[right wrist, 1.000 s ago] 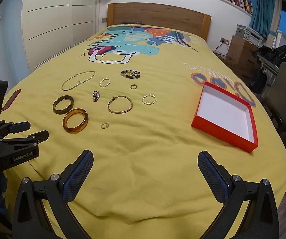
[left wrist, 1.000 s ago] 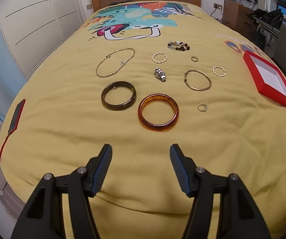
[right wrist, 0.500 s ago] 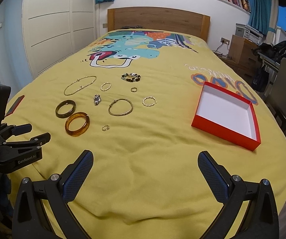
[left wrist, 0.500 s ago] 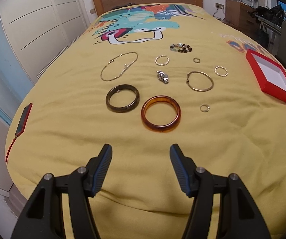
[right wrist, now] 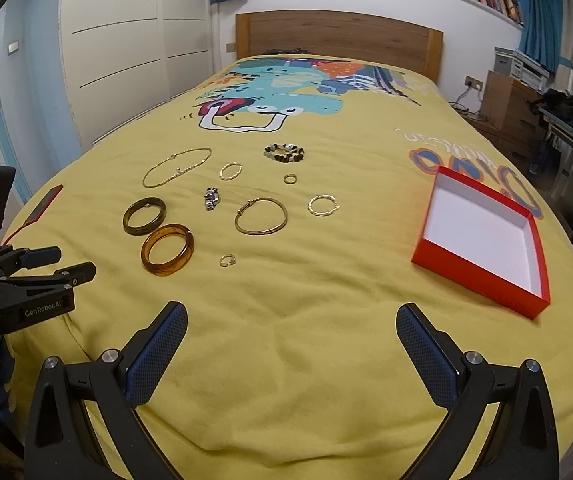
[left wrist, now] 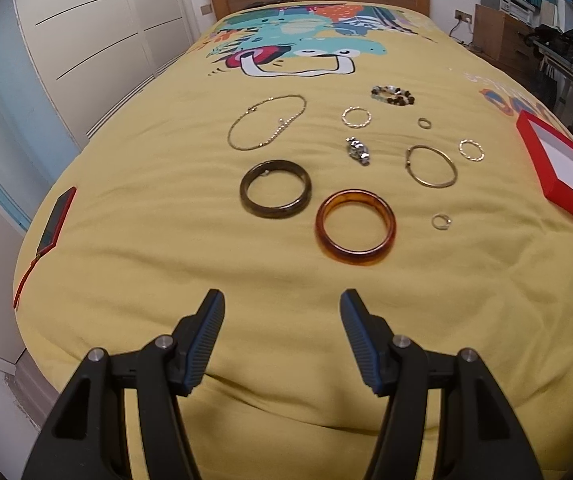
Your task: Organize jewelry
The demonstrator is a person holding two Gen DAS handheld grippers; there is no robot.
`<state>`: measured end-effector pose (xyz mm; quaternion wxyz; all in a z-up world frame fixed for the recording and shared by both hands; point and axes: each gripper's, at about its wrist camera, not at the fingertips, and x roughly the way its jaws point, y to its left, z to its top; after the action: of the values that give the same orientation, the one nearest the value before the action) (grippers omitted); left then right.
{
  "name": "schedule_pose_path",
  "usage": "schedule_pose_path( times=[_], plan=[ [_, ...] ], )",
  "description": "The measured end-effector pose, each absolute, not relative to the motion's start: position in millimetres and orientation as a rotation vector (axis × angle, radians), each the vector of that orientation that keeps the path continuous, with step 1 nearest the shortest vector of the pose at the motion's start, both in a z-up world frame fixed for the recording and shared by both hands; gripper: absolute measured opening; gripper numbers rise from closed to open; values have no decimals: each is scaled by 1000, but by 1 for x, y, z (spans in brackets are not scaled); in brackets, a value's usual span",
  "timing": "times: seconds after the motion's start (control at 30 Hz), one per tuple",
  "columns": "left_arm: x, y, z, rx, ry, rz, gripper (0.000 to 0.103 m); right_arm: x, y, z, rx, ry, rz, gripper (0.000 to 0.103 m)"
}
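Room: a bedroom with white wardrobe doors on the left and a wooden headboard (right wrist: 338,40) at the far end.
Bed: a yellow bedspread (right wrist: 306,340) with a cartoon print near the headboard carried everything.
Red box (right wrist: 482,232): lay open and white inside on the bed's right side, well apart from the jewelry.
Left tongs (left wrist: 282,312): hovered above the near edge of the bed, jaws apart, holding nothing.
Right tongs (right wrist: 291,322): also hovered above the near edge, jaws spread wider, holding nothing.
Amber bangle (left wrist: 355,232): nearest the left tongs, just beside the dark bangle (left wrist: 275,189).
Chain necklace (left wrist: 266,126): lay beyond the dark bangle.
Thin gold bangle (left wrist: 431,165): lay right of the silver piece (left wrist: 357,151).
Beaded bracelet (left wrist: 392,95): farthest of the group.
Small rings: one (left wrist: 441,221) right of the amber bangle, another (left wrist: 424,123) near the beads.
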<state>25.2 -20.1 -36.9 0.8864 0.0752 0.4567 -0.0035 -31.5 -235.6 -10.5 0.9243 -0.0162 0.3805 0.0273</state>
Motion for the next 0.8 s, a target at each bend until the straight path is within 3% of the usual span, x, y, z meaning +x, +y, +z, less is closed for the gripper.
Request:
schedule_pose_path(
  times=[0.3,0.63,0.8],
  plan=[
    [26,6,-38,119,949,25,58,-6,-236,-25,-5,803,136,94],
    [47,19,-45,-7,997,-55,58,18,-220,-46,6,866,232,69],
    [71,11,-54,-77,1034,-105,58,37,-207,-59,-12,917,290,51]
  ],
)
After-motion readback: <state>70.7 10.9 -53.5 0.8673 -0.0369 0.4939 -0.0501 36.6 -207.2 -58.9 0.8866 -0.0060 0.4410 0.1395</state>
